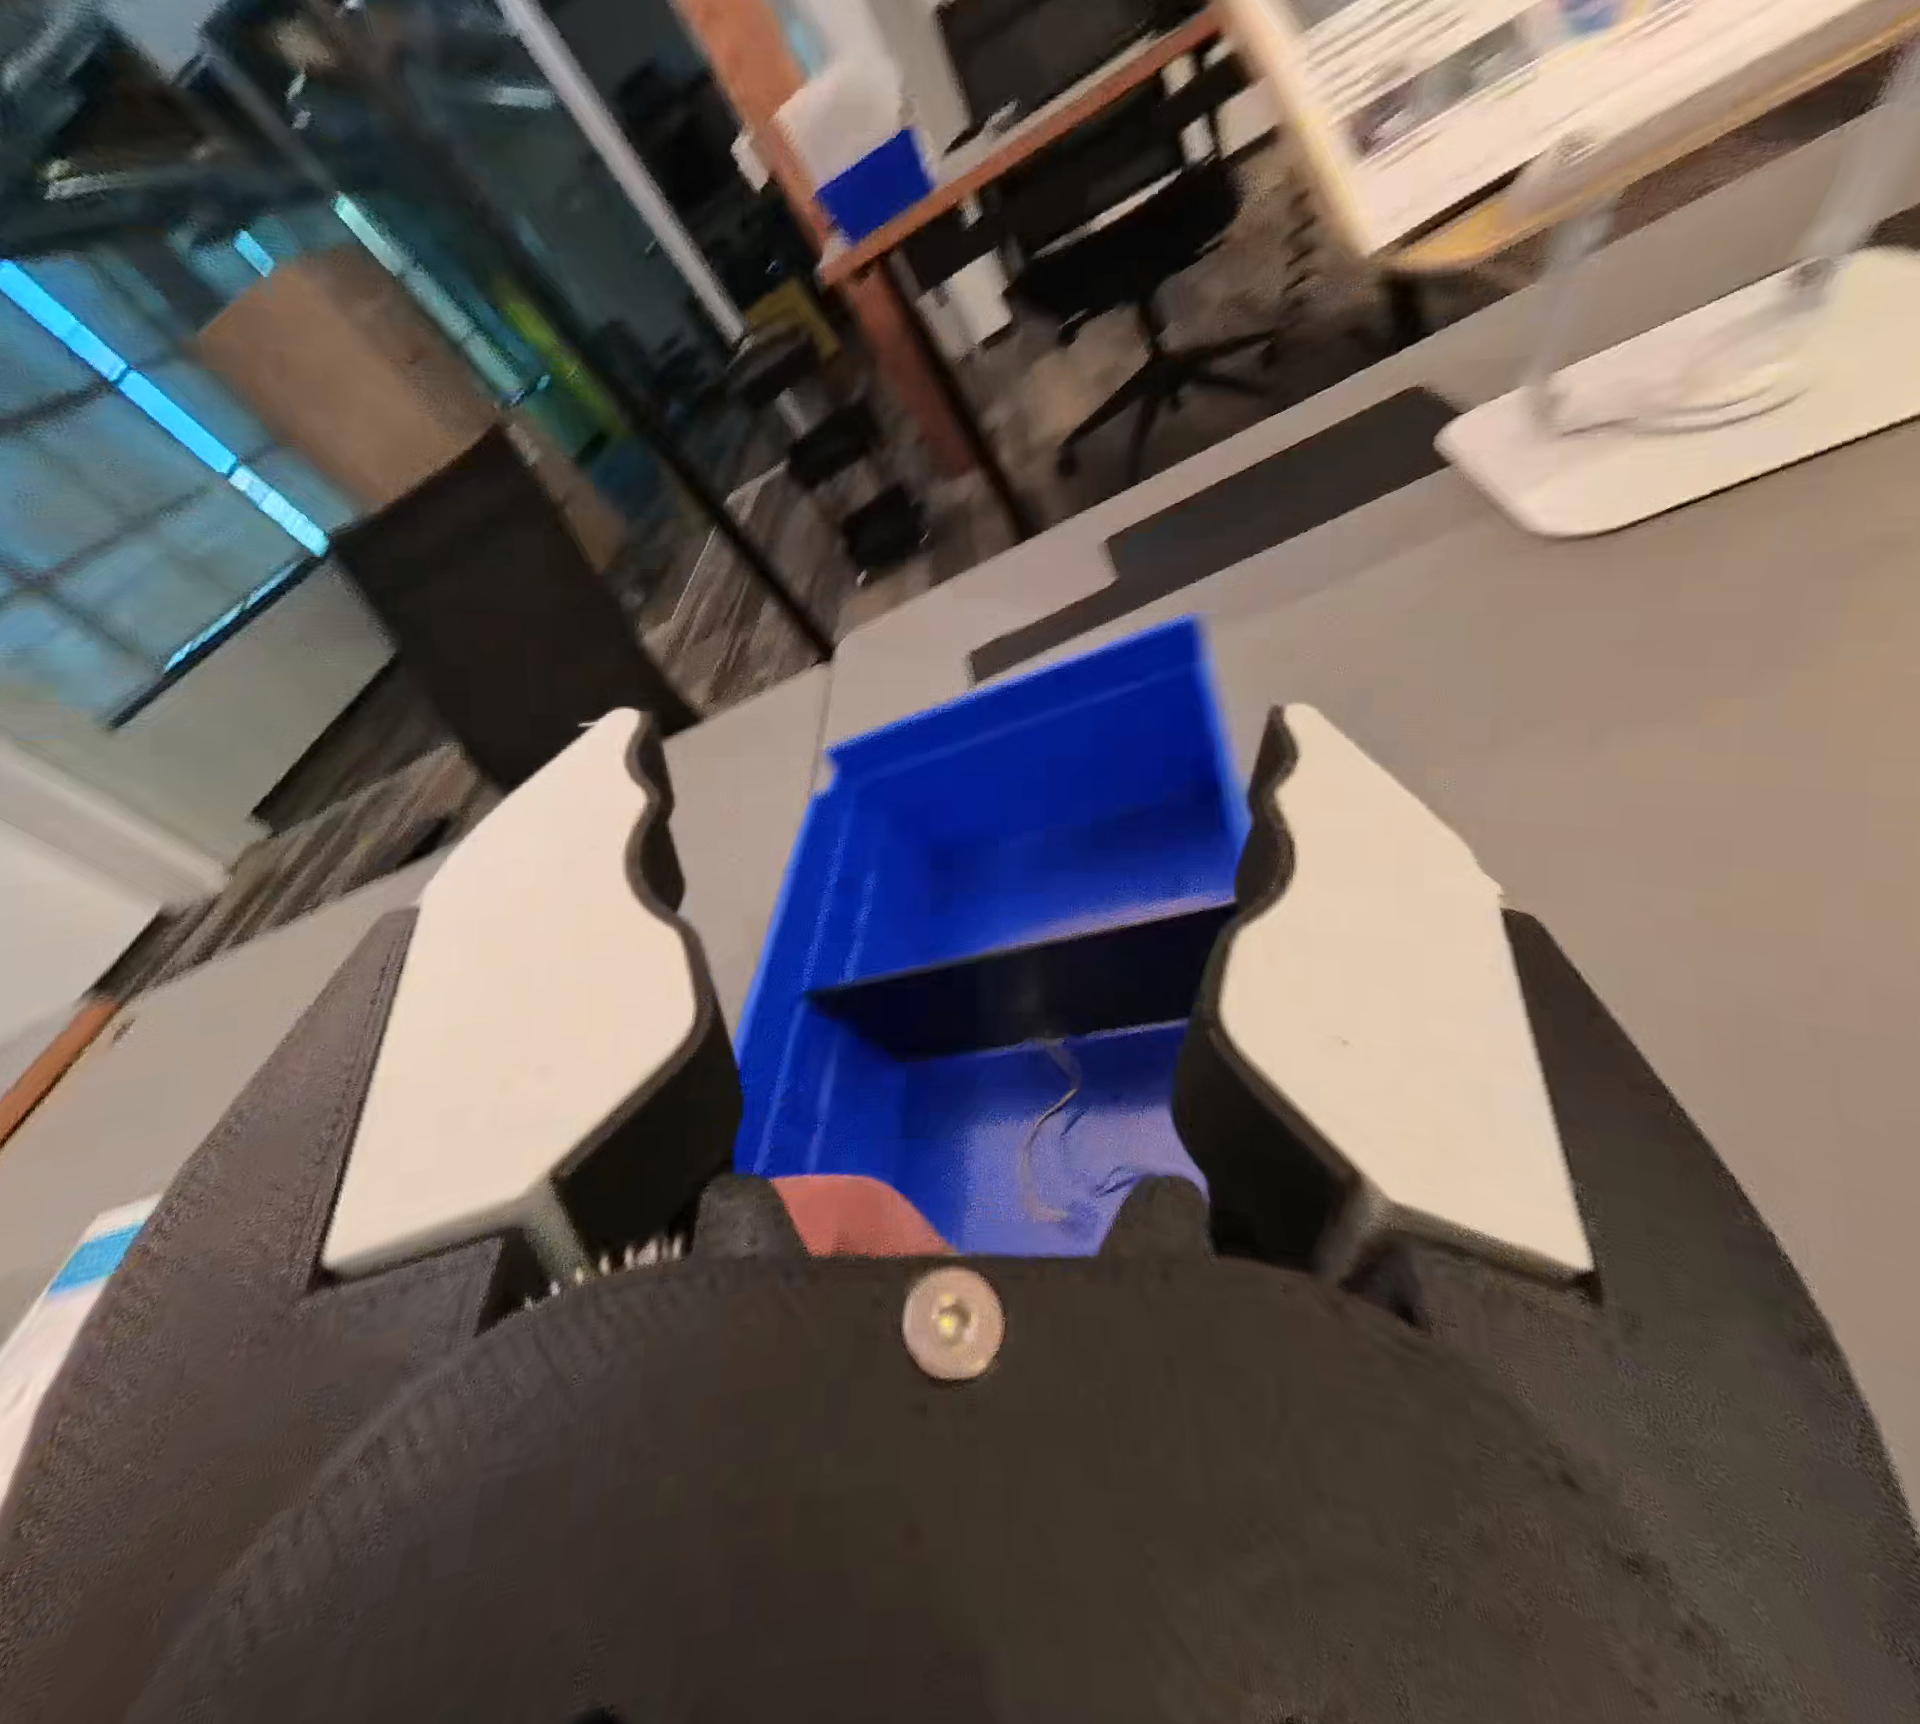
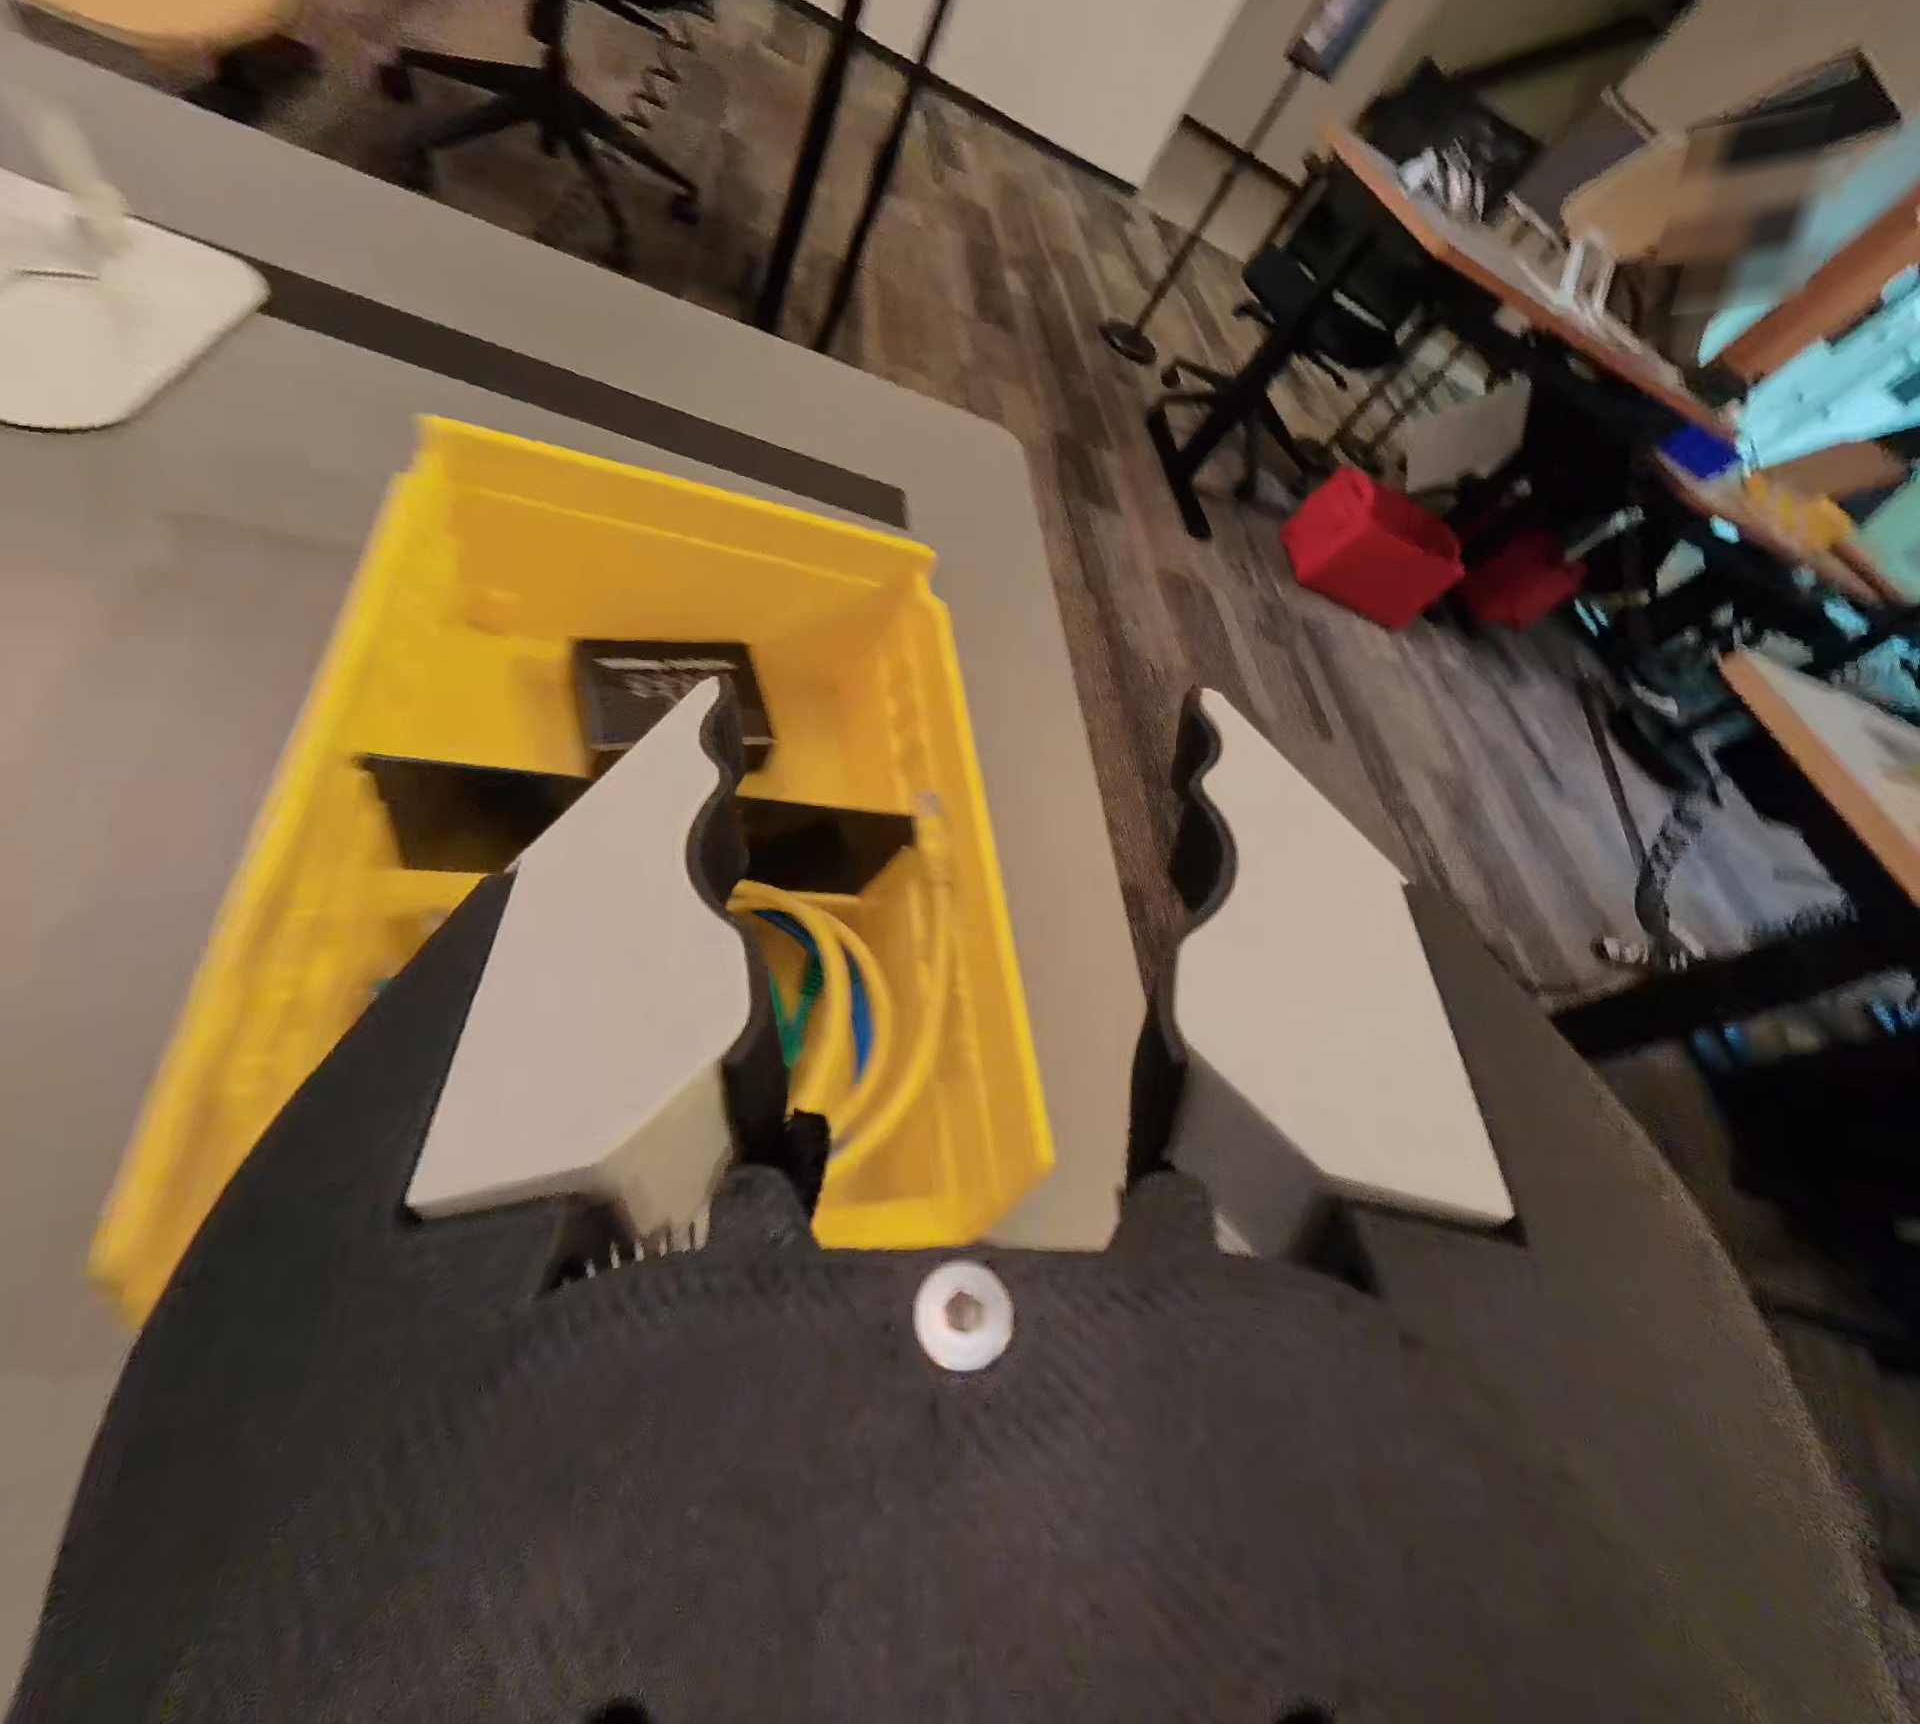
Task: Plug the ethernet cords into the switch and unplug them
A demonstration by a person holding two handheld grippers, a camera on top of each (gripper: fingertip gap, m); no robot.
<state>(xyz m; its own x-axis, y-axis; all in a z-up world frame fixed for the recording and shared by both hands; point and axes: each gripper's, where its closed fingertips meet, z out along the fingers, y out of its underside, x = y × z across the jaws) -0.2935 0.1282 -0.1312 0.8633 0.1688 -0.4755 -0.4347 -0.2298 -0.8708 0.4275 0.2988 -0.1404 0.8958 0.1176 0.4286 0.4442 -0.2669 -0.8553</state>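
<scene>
In the right wrist view a yellow bin [image 2: 665, 552] sits near the table's far right corner. Its far compartment holds a black switch [image 2: 644, 682]. Its near compartment holds coiled ethernet cords [image 2: 862, 1030] in yellow, blue and green. My right gripper [image 2: 951, 708] is open and empty above the bin, its left finger over the divider. In the left wrist view my left gripper [image 1: 961, 729] is open and empty above a blue bin [image 1: 1018, 843] with a dark divider. A thin wire [image 1: 1049, 1144] lies in its near compartment.
The grey table [image 1: 1558, 791] carries a white lamp base [image 1: 1683, 438] at the back, also seen in the right wrist view [image 2: 94, 313]. The table's right edge [image 2: 1049, 635] drops to the floor. Chairs, desks and red bins [image 2: 1371, 547] stand beyond. There is about 75 cm between the tips of the two grippers.
</scene>
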